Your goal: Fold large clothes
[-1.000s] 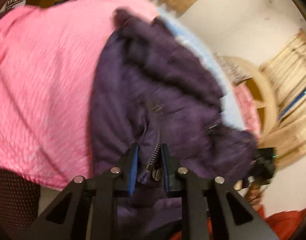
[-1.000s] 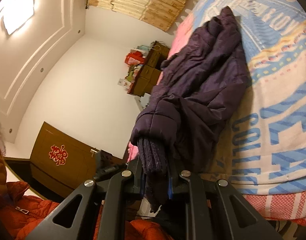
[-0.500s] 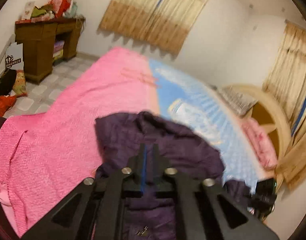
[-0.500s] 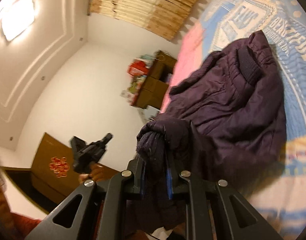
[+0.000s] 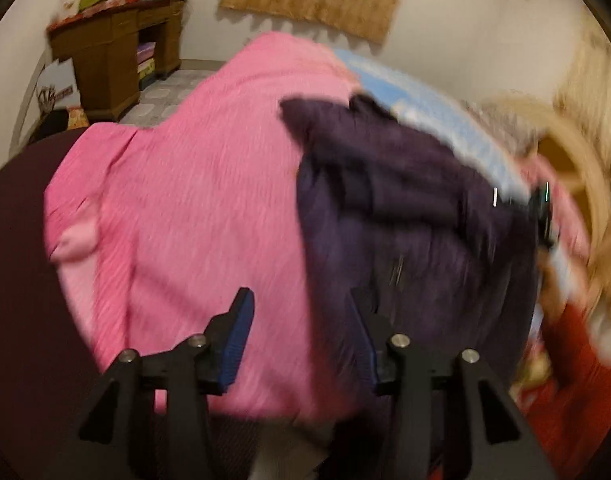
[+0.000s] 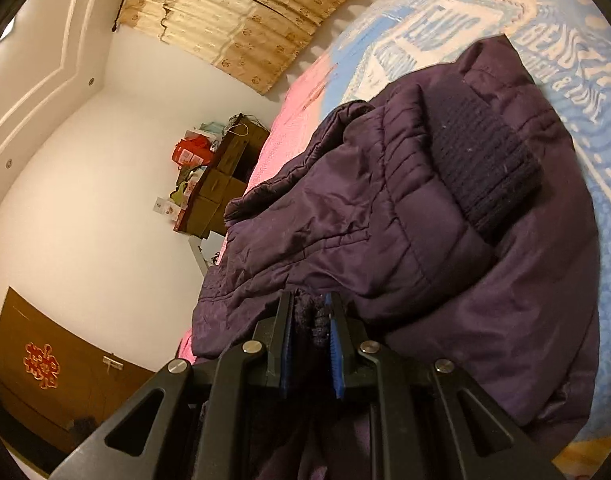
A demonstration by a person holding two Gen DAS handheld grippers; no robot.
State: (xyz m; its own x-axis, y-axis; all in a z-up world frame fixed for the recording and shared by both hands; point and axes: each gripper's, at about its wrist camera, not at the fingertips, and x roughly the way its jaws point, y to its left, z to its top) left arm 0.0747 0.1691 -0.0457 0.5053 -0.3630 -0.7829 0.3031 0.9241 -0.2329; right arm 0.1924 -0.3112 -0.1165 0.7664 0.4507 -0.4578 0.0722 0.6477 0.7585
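Note:
A dark purple padded jacket [image 5: 417,216] lies bunched on the bed, partly over the pink blanket [image 5: 193,200]. My left gripper [image 5: 301,312] hangs above the jacket's left edge; its jaws are opening and nothing is between them. In the right wrist view the jacket [image 6: 405,208] fills the middle, a ribbed knit cuff [image 6: 485,160] lying on top. My right gripper [image 6: 310,312] is shut on a knit edge of the jacket. The right gripper [image 5: 543,212] also shows blurred at the jacket's far right in the left wrist view.
A blue and white patterned blanket [image 6: 565,60] covers the far side of the bed. A brown desk [image 5: 113,60] piled with things stands by the wall. A person's red sleeve [image 5: 565,380] is at the lower right. Curtains [image 6: 241,12] hang behind.
My left gripper let go of the jacket's zipper edge, lifted off and now stands open over the blanket. My right gripper carried its jacket edge across, and the jacket now lies lower and flatter.

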